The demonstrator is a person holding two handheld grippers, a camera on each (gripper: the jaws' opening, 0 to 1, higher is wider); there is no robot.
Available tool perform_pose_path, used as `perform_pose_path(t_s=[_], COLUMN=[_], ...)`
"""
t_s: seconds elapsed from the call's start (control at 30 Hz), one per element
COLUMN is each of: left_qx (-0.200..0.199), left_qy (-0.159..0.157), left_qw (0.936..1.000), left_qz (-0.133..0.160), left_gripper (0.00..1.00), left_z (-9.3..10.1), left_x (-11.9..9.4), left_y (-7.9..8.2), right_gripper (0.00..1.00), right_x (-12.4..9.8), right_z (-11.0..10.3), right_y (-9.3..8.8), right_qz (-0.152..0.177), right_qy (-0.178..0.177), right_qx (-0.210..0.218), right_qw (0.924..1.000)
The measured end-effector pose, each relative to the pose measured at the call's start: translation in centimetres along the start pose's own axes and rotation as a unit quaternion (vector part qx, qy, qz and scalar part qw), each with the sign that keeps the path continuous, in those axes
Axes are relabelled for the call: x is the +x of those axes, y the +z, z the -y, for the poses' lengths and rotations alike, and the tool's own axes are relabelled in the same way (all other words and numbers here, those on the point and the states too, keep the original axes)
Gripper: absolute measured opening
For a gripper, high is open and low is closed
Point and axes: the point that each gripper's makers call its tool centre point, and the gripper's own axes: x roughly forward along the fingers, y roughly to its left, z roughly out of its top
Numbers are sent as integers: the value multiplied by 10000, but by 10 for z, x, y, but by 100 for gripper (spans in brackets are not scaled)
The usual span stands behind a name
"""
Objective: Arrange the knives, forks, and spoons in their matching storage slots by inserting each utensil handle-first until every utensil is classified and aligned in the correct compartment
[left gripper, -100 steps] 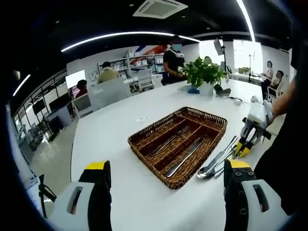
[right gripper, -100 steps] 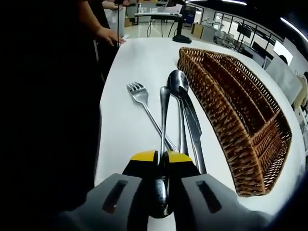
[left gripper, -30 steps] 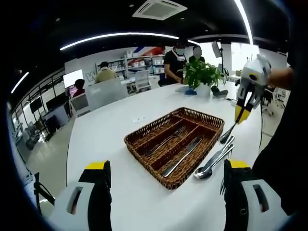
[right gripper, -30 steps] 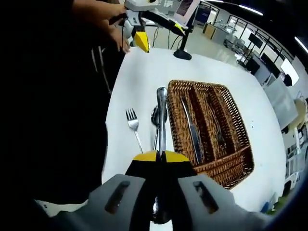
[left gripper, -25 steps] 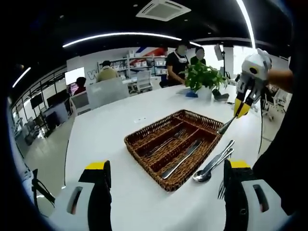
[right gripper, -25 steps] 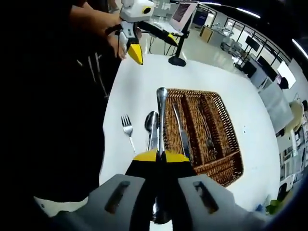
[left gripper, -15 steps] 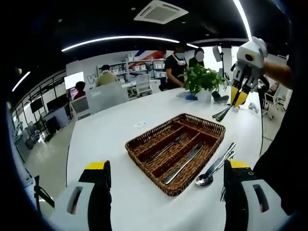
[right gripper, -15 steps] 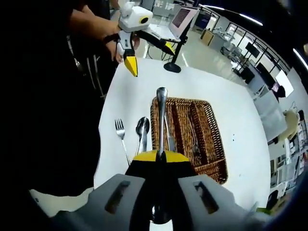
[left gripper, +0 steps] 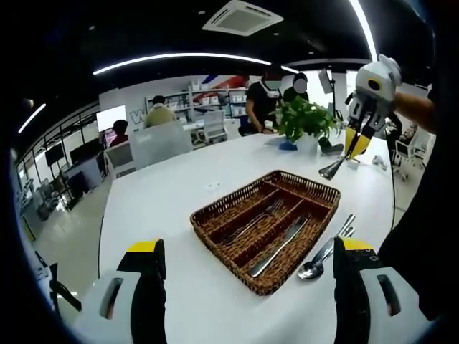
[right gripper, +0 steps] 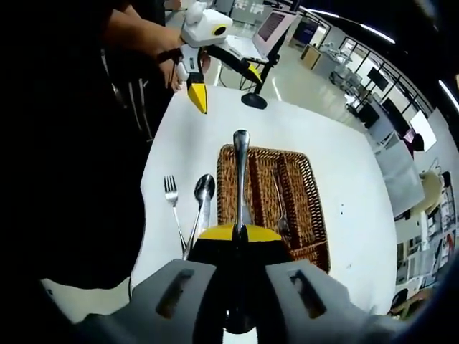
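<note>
1. The right gripper (right gripper: 235,231) is clamped on a spoon (right gripper: 240,172), held high above the basket (right gripper: 310,215); the handle end points forward over the basket.
2. The left gripper (left gripper: 244,251) is held low, short of the basket; its jaws stand wide apart, with nothing between them.
3. Inside the basket, 1 fork (left gripper: 254,216) and 1 knife (left gripper: 281,246) are seen in separate compartments.
4. On the table (left gripper: 165,208) just beside the basket, another fork (right gripper: 172,204) and another spoon (right gripper: 201,197) remain unsorted.
5. Risk: from this height, the handle could be misaligned and enter the knife slot.
6. Risk: a pinch near the bowl end may let the spoon pivot on contact with the wicker.
</note>
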Motion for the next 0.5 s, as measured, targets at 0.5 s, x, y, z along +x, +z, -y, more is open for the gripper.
perform_pose_path(t_s=[0.5], left_qx=[6], left_qy=[-45], left_qw=[10000], left_qz=[-19], left_gripper=[99], left_z=[-9], left_x=[4], left_y=[-3], right_gripper=[0], right_x=[16], right_z=[37], right_y=[-7], right_qz=[-133], right_qy=[-252], right_qx=[-267], right_qw=[9992])
